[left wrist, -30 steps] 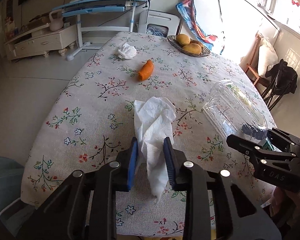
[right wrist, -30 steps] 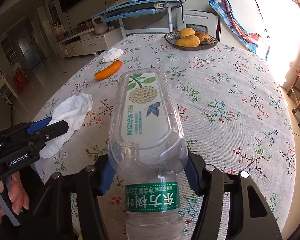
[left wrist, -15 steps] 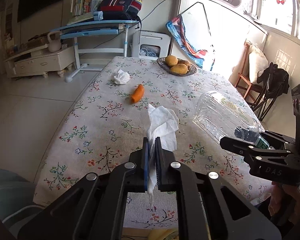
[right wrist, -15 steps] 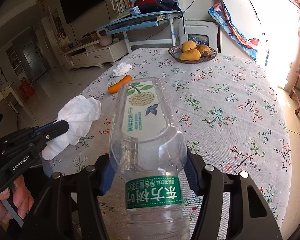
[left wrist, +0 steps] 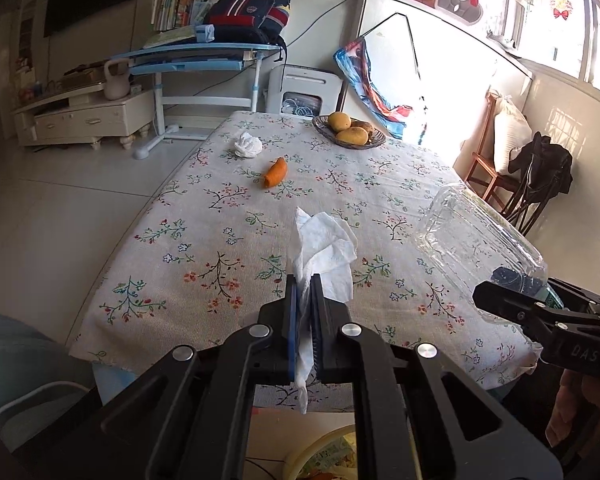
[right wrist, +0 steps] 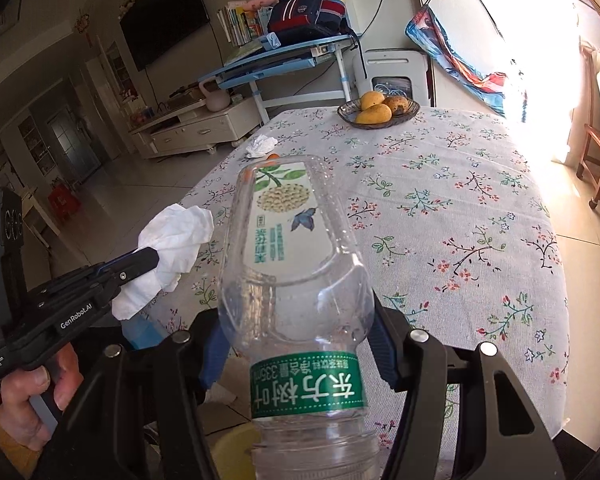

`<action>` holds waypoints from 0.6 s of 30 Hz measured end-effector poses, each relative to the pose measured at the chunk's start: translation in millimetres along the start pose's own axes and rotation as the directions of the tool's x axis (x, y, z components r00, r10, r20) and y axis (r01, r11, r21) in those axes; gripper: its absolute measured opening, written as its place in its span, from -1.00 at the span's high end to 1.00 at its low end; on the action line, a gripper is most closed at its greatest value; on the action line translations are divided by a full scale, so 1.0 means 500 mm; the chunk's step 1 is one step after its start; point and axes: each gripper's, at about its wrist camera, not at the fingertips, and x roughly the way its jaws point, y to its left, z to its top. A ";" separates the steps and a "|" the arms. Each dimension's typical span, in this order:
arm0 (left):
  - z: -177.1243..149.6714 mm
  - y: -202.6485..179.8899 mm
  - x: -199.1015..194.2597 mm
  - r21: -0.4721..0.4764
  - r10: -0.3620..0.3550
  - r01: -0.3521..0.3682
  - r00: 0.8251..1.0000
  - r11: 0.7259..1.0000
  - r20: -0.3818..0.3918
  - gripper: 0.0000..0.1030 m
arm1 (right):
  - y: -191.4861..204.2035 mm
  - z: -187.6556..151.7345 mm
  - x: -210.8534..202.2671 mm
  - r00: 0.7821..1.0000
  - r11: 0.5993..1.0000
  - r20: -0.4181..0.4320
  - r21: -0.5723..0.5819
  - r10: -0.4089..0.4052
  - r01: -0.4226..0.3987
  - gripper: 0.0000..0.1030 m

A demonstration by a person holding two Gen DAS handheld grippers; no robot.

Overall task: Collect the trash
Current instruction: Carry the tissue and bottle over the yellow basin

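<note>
My left gripper (left wrist: pixel 305 286) is shut on a crumpled white tissue (left wrist: pixel 324 254) and holds it above the near edge of the flowered table (left wrist: pixel 228 216). It also shows in the right wrist view (right wrist: pixel 150 256) with the tissue (right wrist: pixel 172 240). My right gripper (right wrist: pixel 296 328) is shut on an empty clear plastic bottle (right wrist: pixel 288 248) with a green label, held off the table; the bottle also shows in the left wrist view (left wrist: pixel 476 244). A second crumpled tissue (left wrist: pixel 248 145) and a carrot piece (left wrist: pixel 276 173) lie far on the table.
A bowl of mangoes (left wrist: pixel 349 131) stands at the table's far end. A yellow bin rim (left wrist: pixel 324 452) shows below the table's near edge, also in the right wrist view (right wrist: pixel 232 452). A wooden chair (left wrist: pixel 496 168) stands to the right, a blue desk (left wrist: pixel 196 60) behind.
My left gripper closed on the tissue and lifted it off the table, drawing back toward the near edge. My right gripper pulled back and up with the bottle.
</note>
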 end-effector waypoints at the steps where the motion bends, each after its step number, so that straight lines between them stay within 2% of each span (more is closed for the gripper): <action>1: -0.004 0.000 -0.005 -0.001 -0.001 0.001 1.000 1.000 0.001 0.86 | 0.003 -0.006 -0.006 1.000 1.000 0.001 -0.001 0.000 0.000 -0.13; 18: -0.063 -0.019 -0.075 0.012 -0.012 0.012 1.000 1.000 0.012 0.86 | 0.040 -0.113 -0.081 0.999 1.000 -0.038 -0.031 -0.005 0.003 -0.13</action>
